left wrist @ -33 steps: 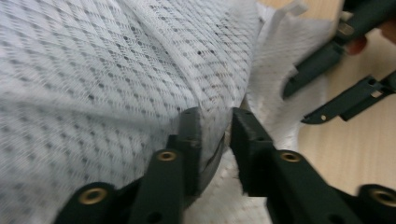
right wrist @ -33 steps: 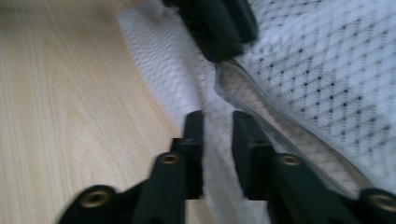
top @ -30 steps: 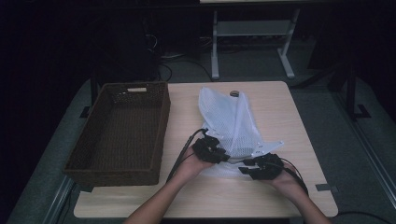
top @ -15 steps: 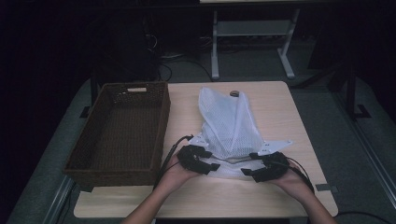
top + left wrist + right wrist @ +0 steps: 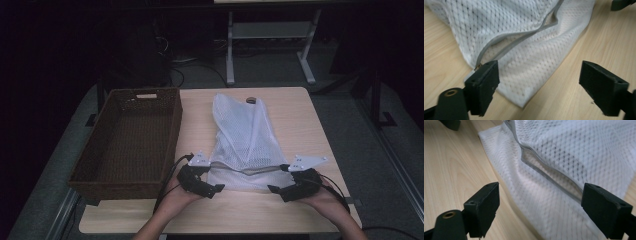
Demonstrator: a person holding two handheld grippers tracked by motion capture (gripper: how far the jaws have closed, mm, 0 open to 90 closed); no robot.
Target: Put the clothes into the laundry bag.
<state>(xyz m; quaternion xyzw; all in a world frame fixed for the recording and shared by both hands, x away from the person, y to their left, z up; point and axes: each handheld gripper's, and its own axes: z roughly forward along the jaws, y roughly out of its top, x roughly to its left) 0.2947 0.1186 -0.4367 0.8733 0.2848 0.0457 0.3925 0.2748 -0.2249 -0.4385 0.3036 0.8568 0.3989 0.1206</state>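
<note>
wicker basket (image 5: 127, 140) empty, beside left gripper (image 5: 206, 186). mesh bag (image 5: 245, 142) flat on bench (image 5: 295, 125), zipper mouth ajar, near edge between both jaws. right gripper (image 5: 281, 190) too: jaws just opened, released, hands moved apart since earlier.

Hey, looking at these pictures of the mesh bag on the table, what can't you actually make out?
- Inside the white mesh bag: all views, the mesh hides whether anything is in it.
- Small dark object at the bag's far end: high view, too small to identify.
- Zipper slider: left gripper view, the left jaw covers that end.
- Bag's far end: both gripper views, cut off by the top edge.
- Wicker basket bottom: high view, too dim.
</note>
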